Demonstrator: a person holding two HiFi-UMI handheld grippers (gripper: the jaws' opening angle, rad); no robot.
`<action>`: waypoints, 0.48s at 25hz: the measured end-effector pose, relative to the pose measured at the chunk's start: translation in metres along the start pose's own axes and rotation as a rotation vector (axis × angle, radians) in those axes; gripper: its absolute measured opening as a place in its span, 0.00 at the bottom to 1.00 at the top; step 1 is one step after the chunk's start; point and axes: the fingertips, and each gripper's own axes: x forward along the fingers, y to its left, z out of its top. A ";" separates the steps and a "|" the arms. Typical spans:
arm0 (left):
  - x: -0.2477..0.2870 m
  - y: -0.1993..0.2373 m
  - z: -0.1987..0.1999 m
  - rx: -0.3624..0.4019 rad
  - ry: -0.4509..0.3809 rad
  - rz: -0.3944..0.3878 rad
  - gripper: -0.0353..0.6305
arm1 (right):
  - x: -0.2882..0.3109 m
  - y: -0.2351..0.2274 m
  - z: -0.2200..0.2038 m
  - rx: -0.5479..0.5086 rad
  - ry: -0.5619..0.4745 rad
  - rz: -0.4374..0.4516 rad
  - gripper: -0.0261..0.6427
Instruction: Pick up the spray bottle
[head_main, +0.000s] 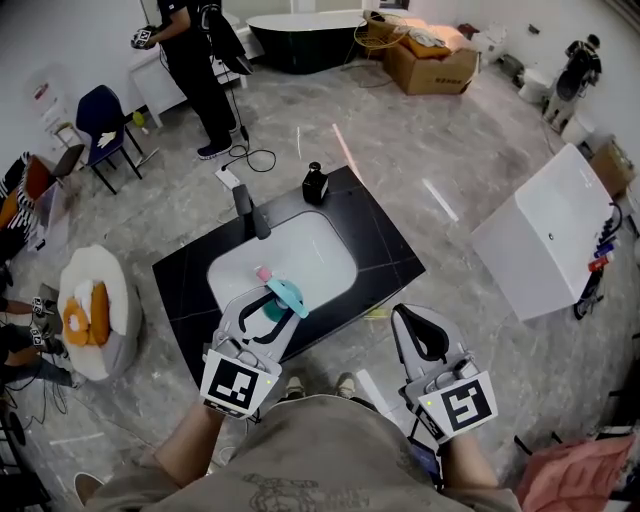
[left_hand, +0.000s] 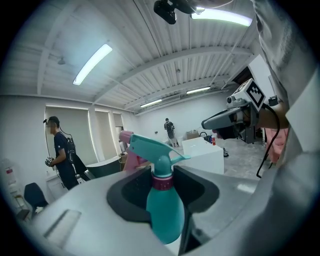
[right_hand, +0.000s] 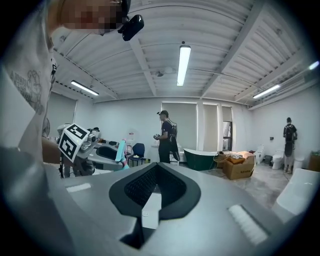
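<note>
While left gripper clamps teal plastic spray bottle with pink collar, right gripper hangs closed, empty.

The spray bottle is smooth, faintly glossy teal plastic (its collar a darker magenta plastic), clasped by the left gripper, whose fingers are matt grey plastic lined with dark, finely ribbed pads. Around the smooth white glazed basin the counter is polished black, and the floor beyond the basin is glossy, grey and stone-like.
</note>
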 end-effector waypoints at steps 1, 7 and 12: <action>-0.001 0.001 -0.002 -0.010 0.004 0.004 0.27 | 0.001 0.002 0.001 -0.005 0.000 0.004 0.08; -0.002 0.005 -0.001 -0.014 0.002 0.019 0.27 | 0.005 0.004 0.001 -0.005 0.003 0.010 0.08; 0.000 0.003 -0.004 -0.015 0.009 0.014 0.27 | 0.005 0.005 -0.001 0.000 0.008 0.015 0.08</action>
